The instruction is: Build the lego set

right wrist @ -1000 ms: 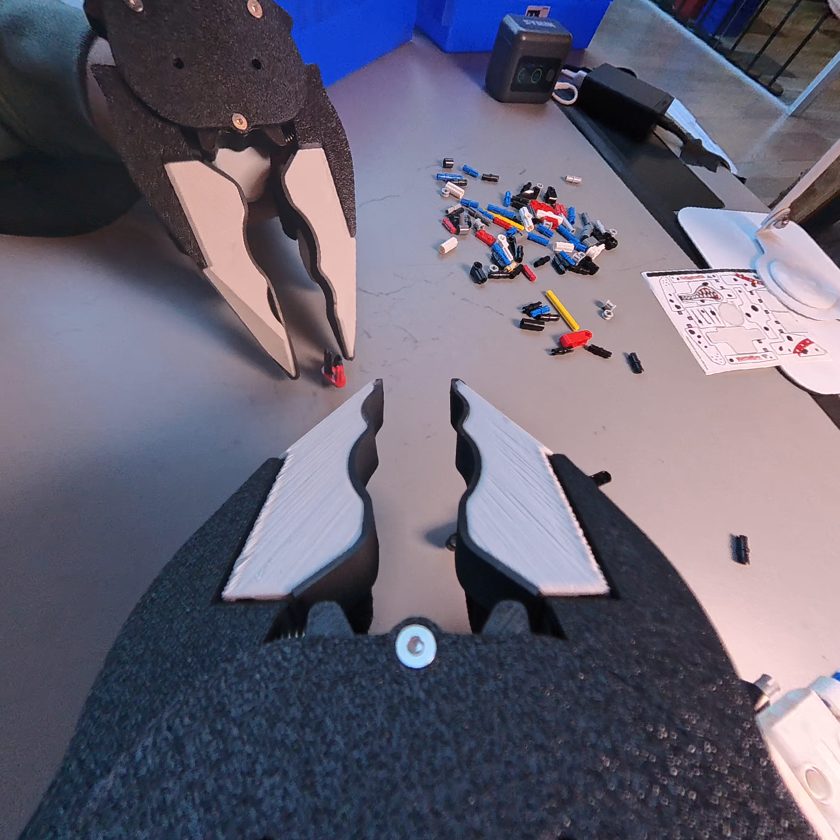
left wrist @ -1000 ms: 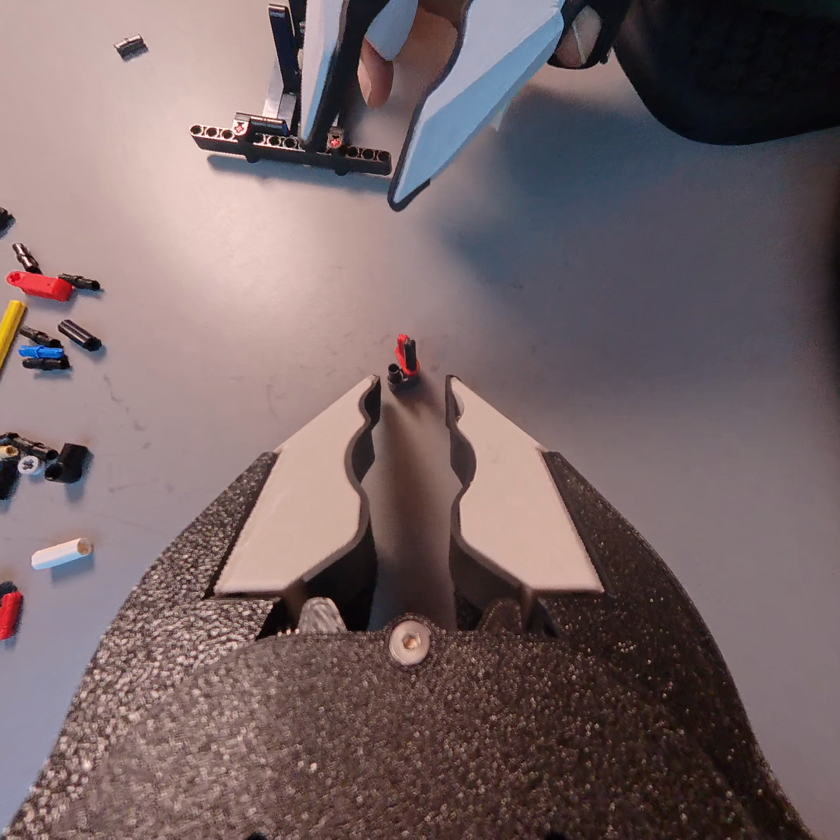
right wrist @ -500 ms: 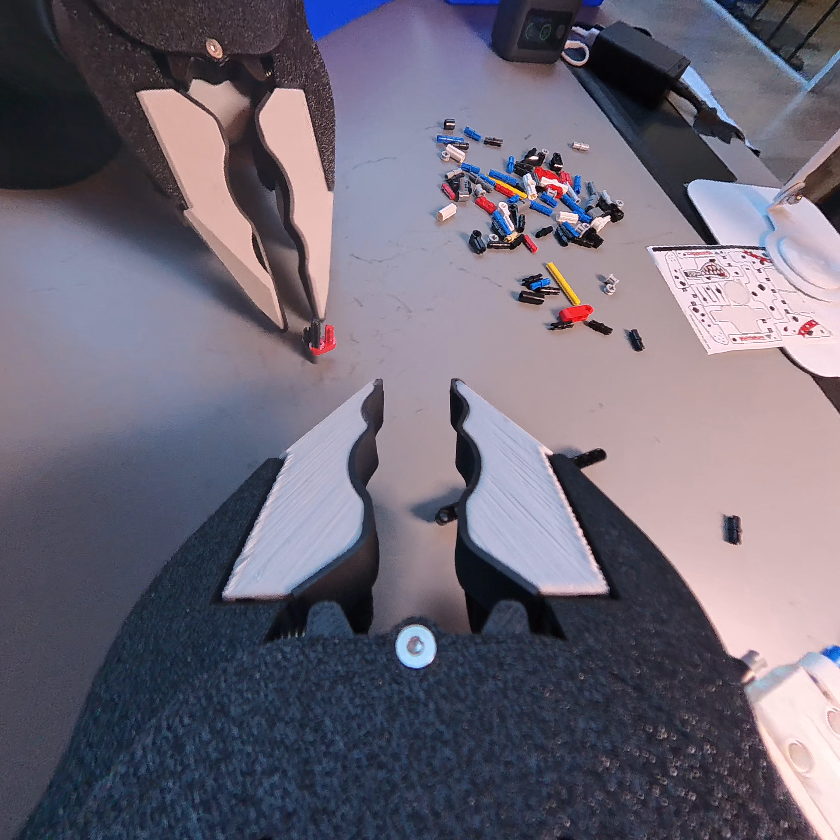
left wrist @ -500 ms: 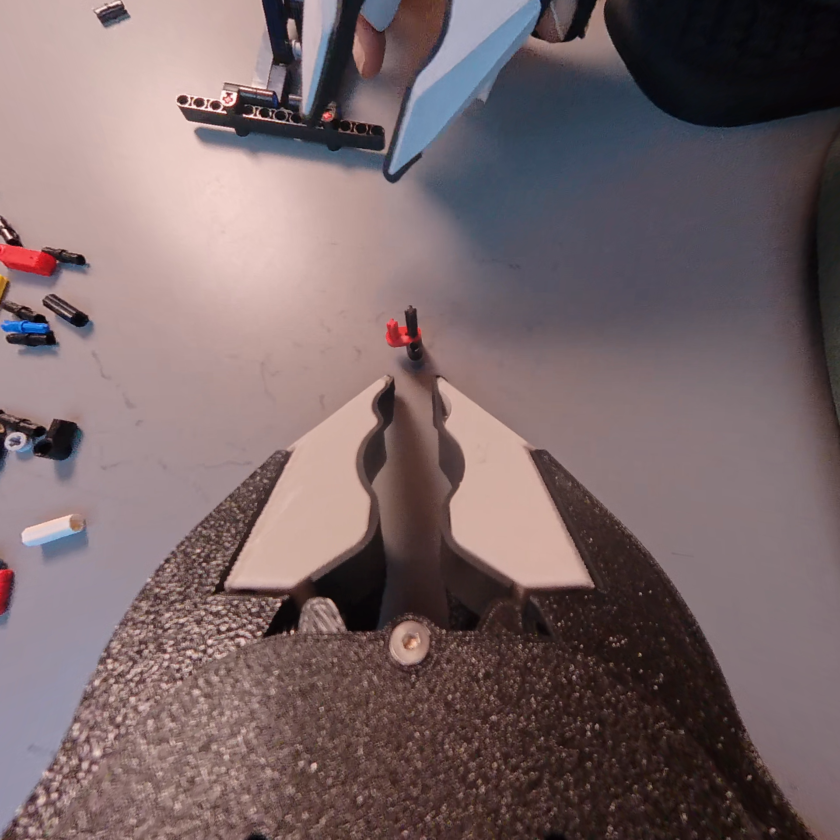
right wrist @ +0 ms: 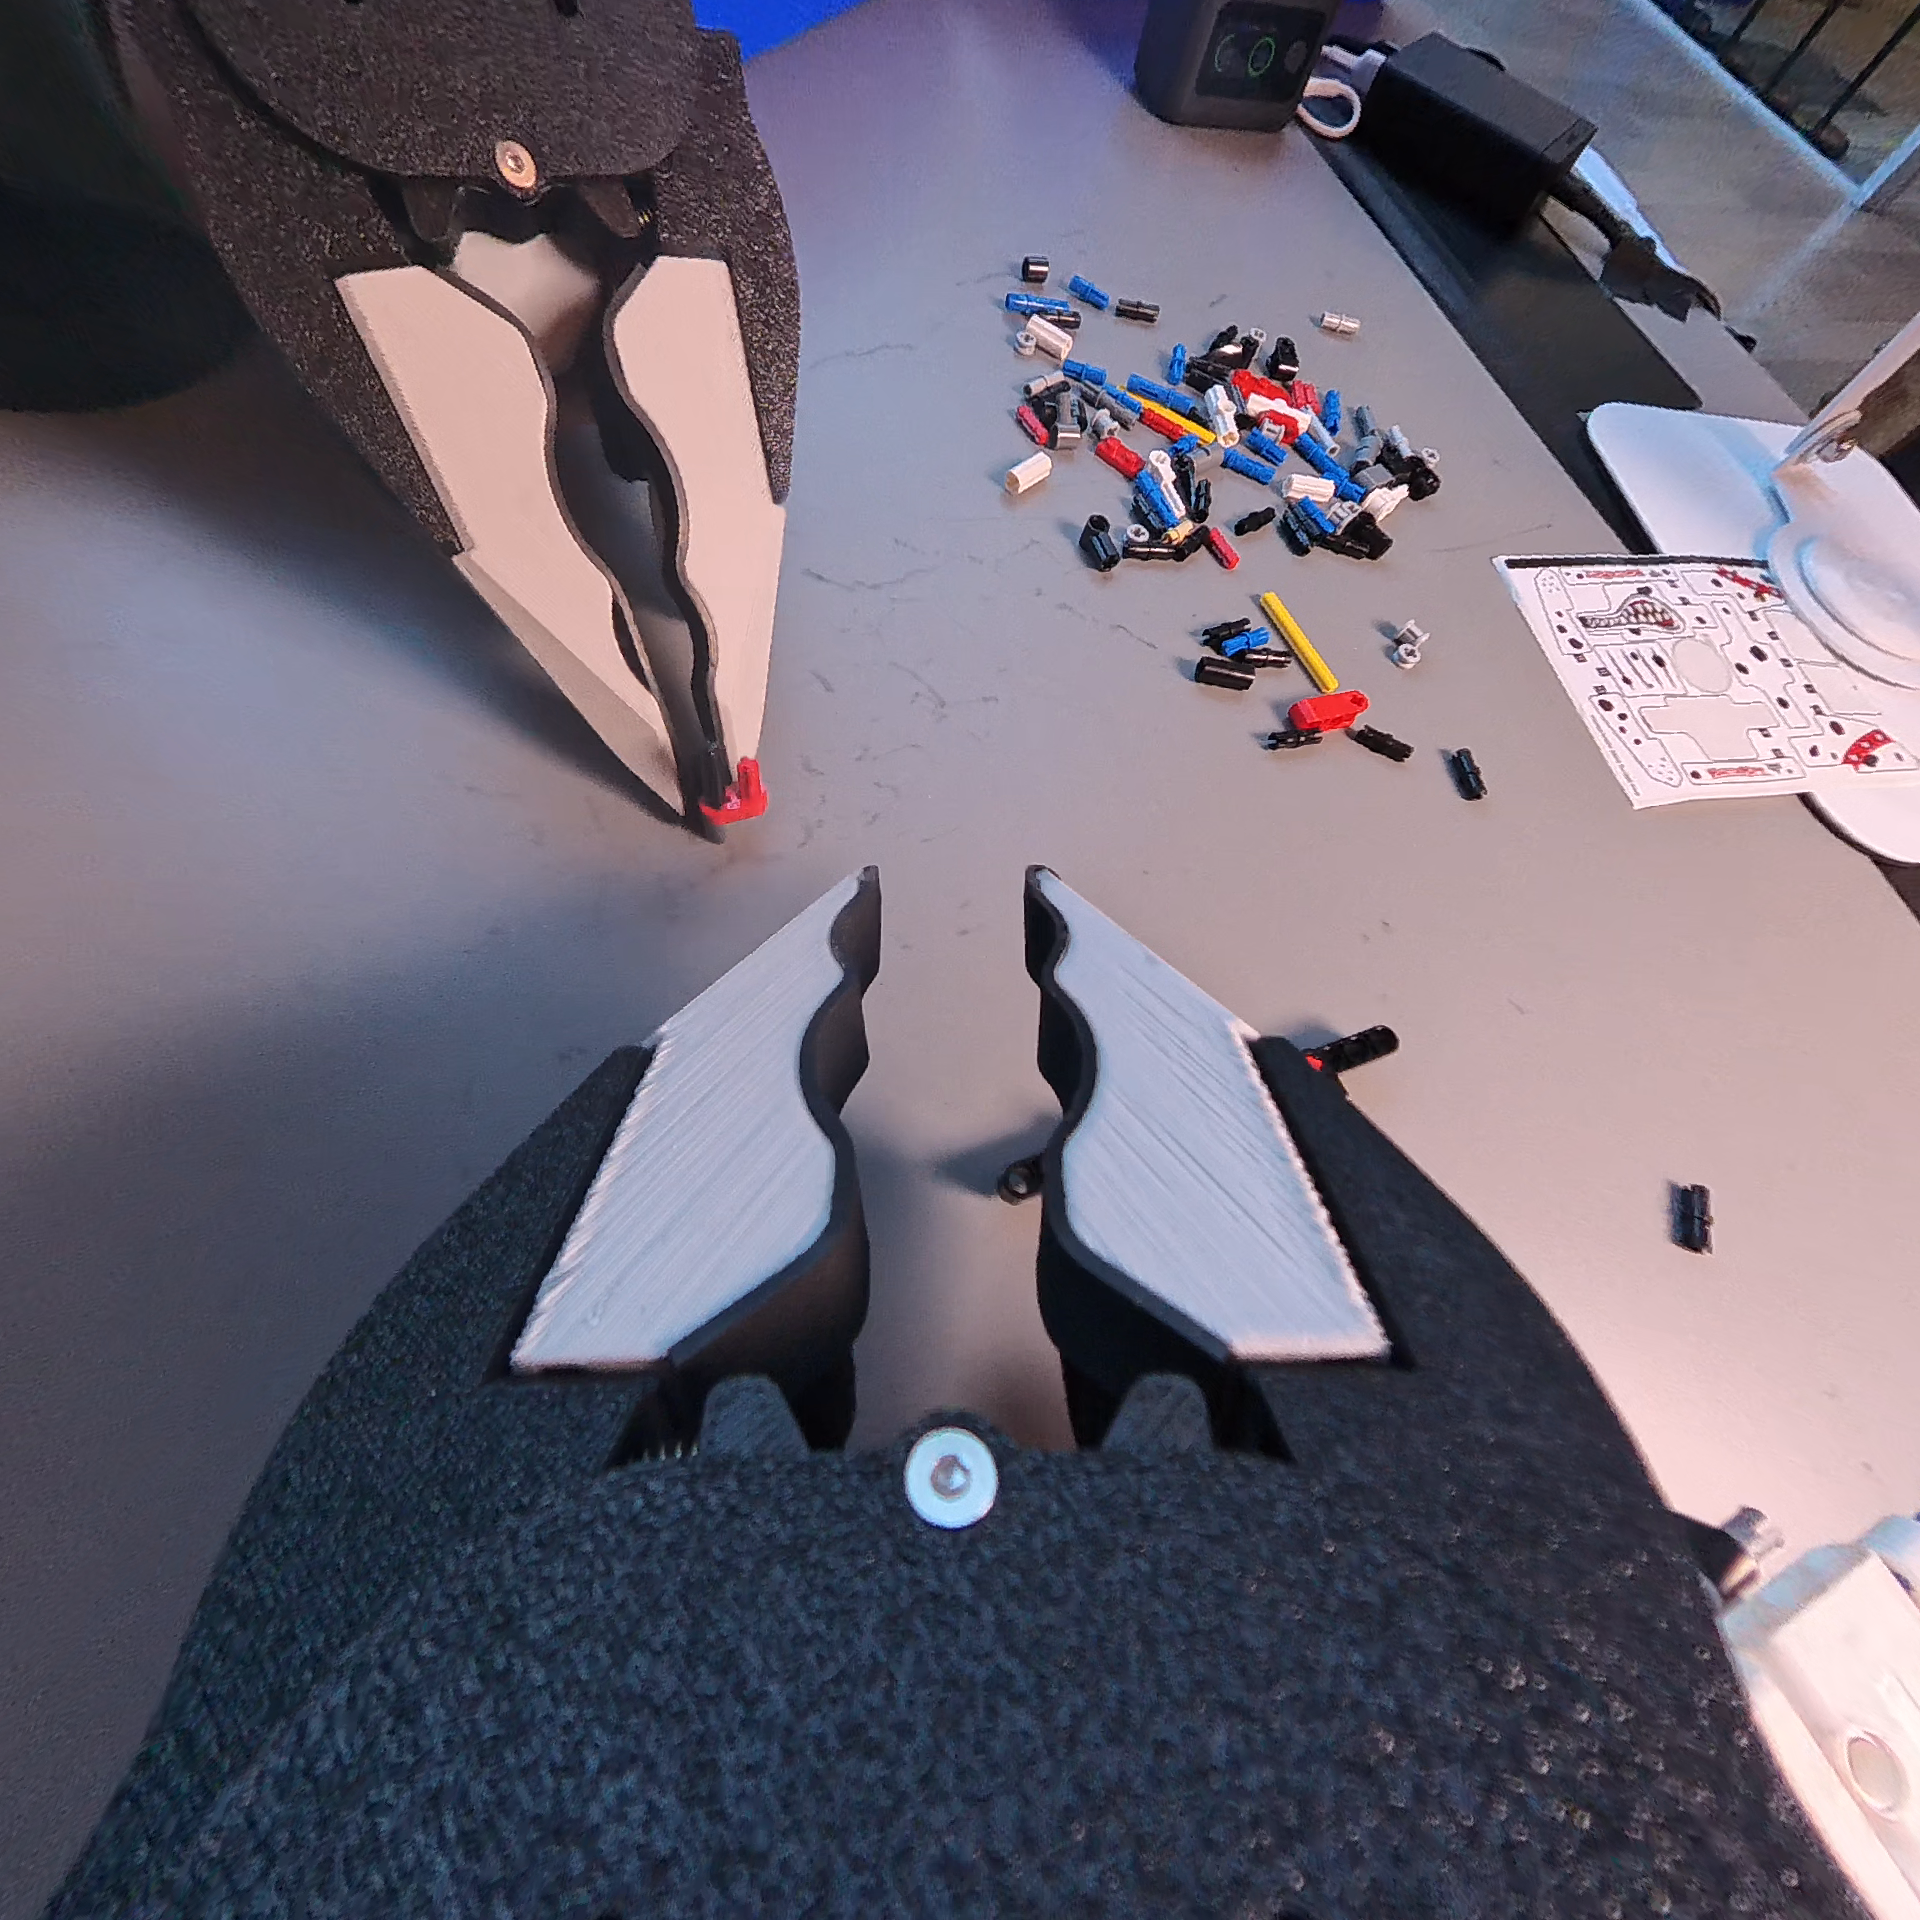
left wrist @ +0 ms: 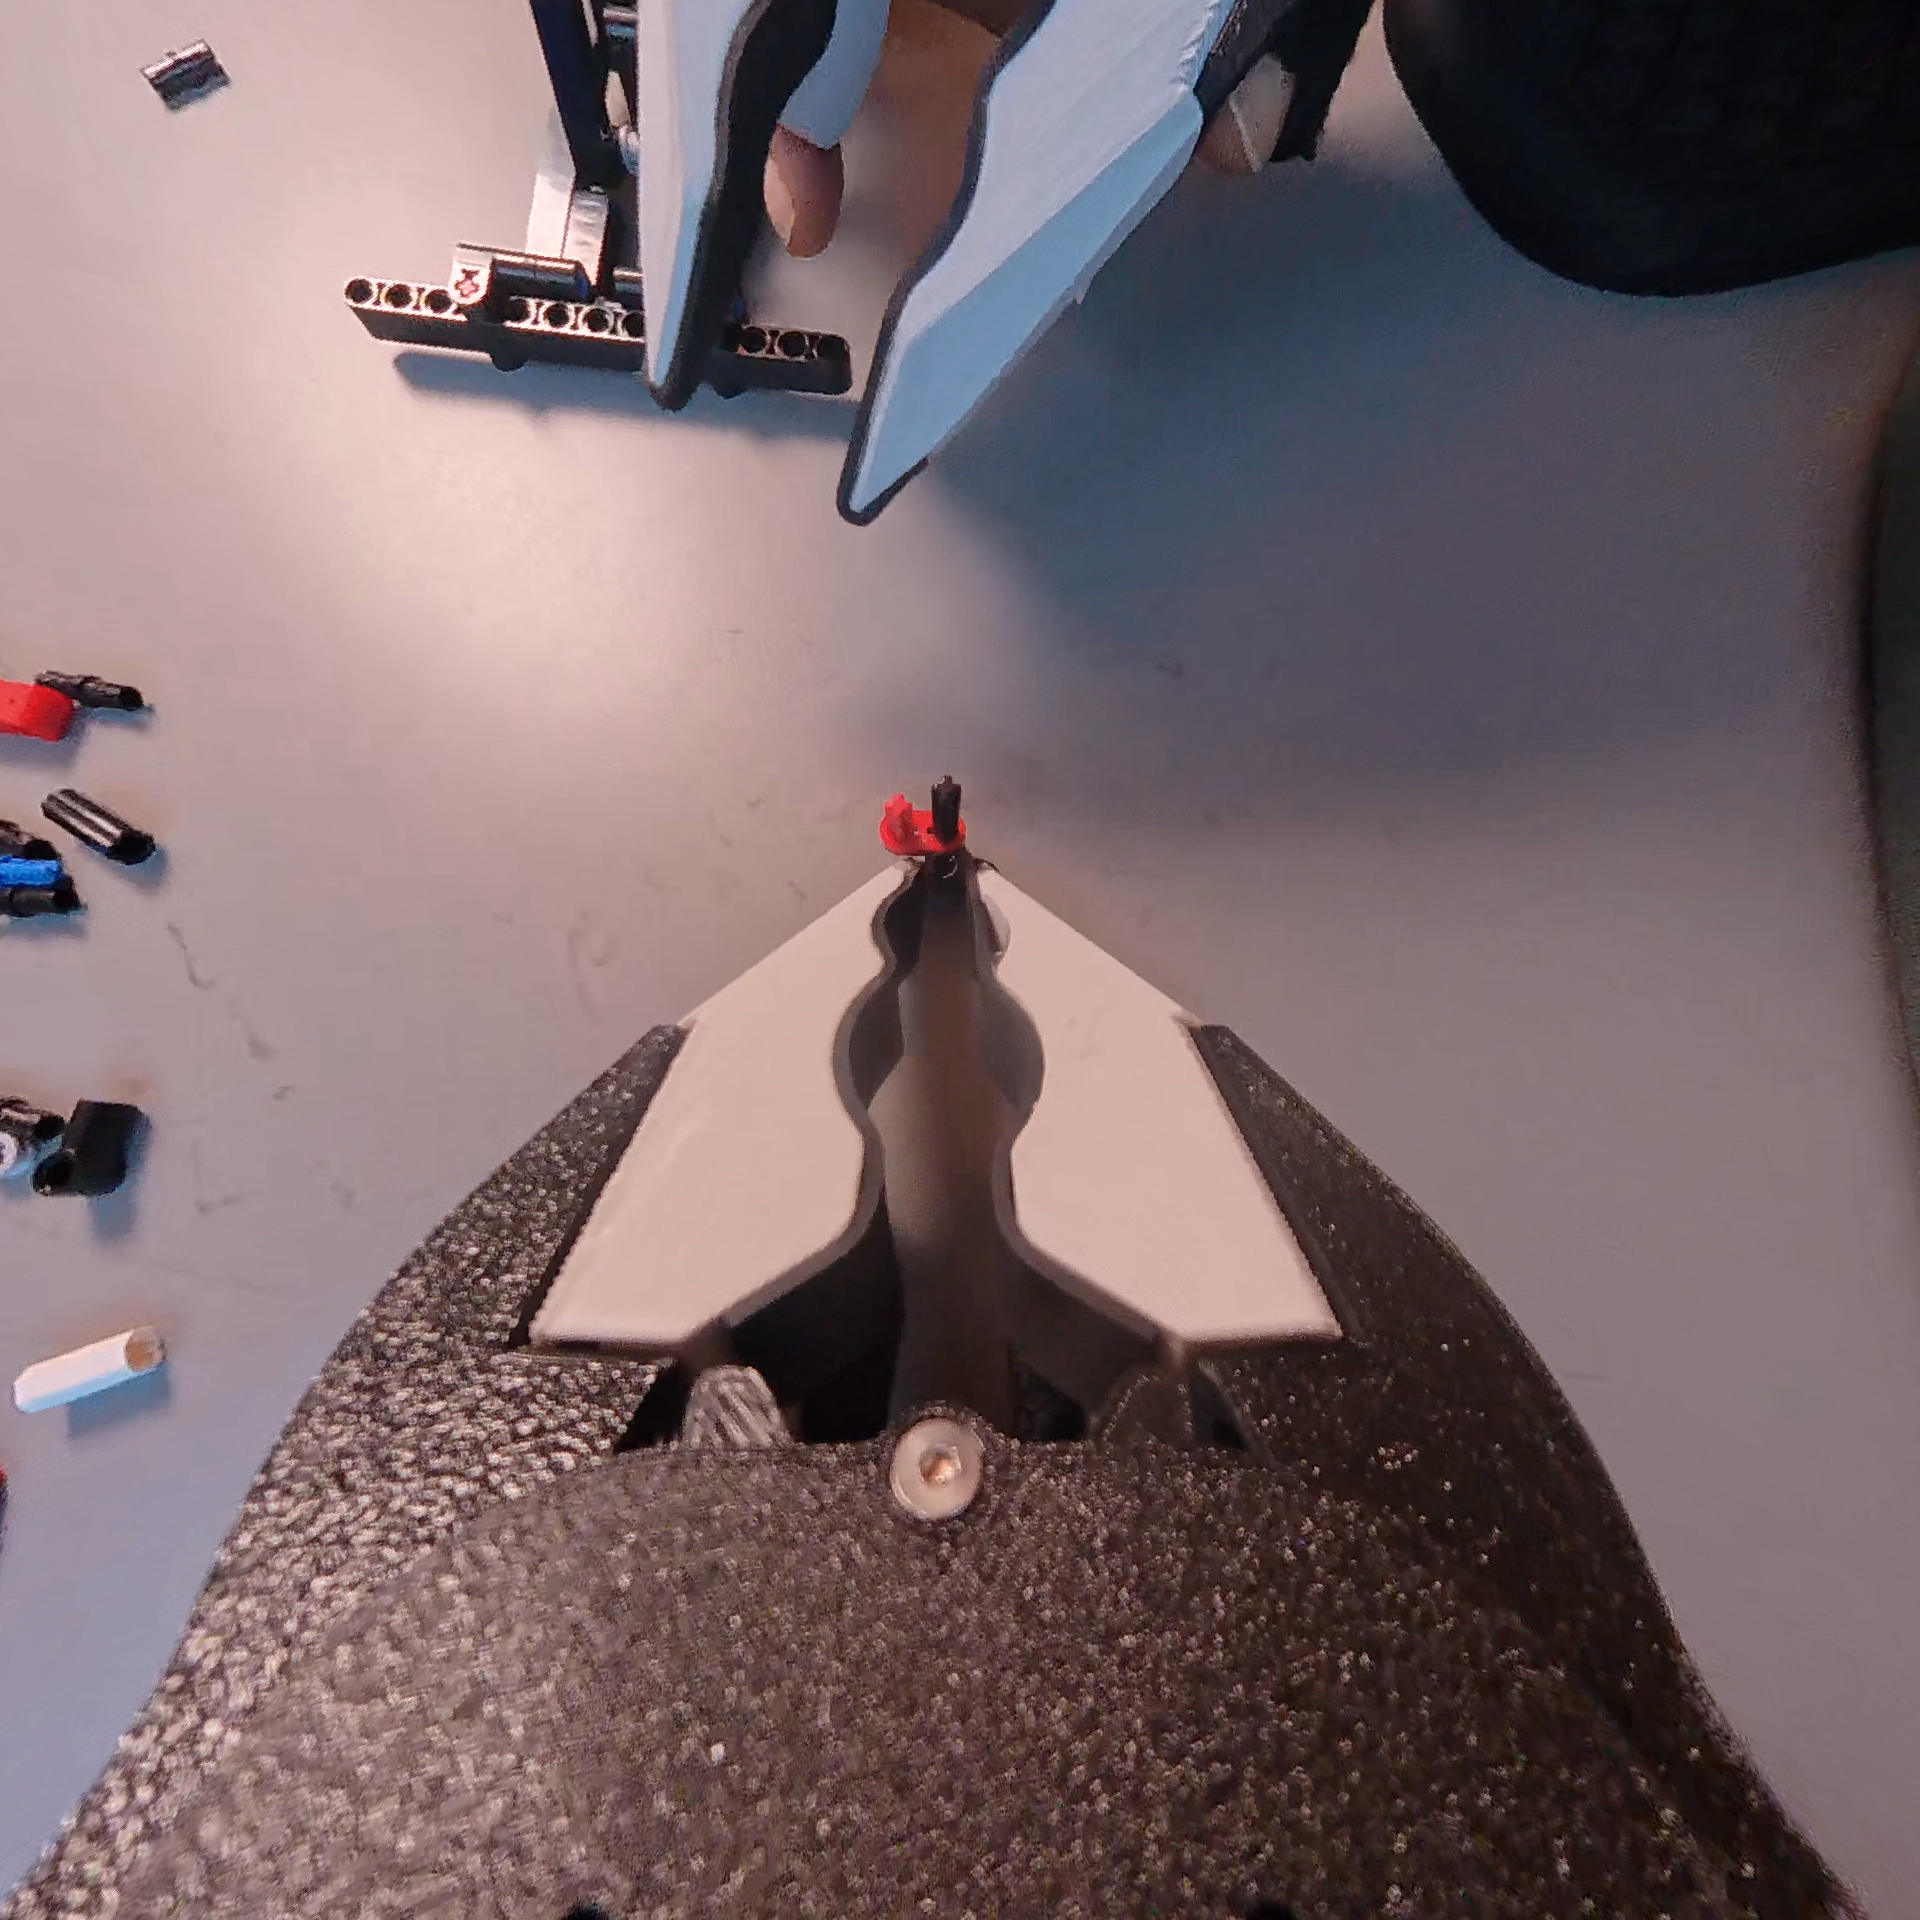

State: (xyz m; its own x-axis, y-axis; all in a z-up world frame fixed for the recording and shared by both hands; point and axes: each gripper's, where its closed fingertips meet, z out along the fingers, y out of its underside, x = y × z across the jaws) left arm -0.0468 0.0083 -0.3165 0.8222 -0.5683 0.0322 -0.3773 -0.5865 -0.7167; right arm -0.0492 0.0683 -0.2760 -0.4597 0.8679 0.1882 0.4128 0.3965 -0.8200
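Note:
A small red connector with a black pin point(left wrist: 921, 826) stands on the grey table, pinched at the tips of my left gripper point(left wrist: 940, 878), which is shut on it. The right wrist view shows the same grip point(right wrist: 717, 805), with the red connector point(right wrist: 740, 792) at the tips touching the table. My right gripper point(right wrist: 953, 883) is open and empty. In the left wrist view it point(left wrist: 774, 436) hangs over a black beam assembly point(left wrist: 499, 317), and one finger hides part of the beam. Bits of that assembly point(right wrist: 1351, 1044) show under the right gripper's fingers.
A pile of loose blue, black, red and white pieces point(right wrist: 1226, 436) lies at the far right, with a yellow axle point(right wrist: 1299, 642) nearer. A printed sheet point(right wrist: 1704, 675) and a white lamp base point(right wrist: 1683, 468) sit at the right edge. Stray pieces point(left wrist: 94, 826) lie left of my left gripper. My right fingertips sit around 8 cm from my left ones.
My left gripper has closed from open onto the red and black piece, which turned upright between its tips. The right gripper has stayed open, shifting only slightly.

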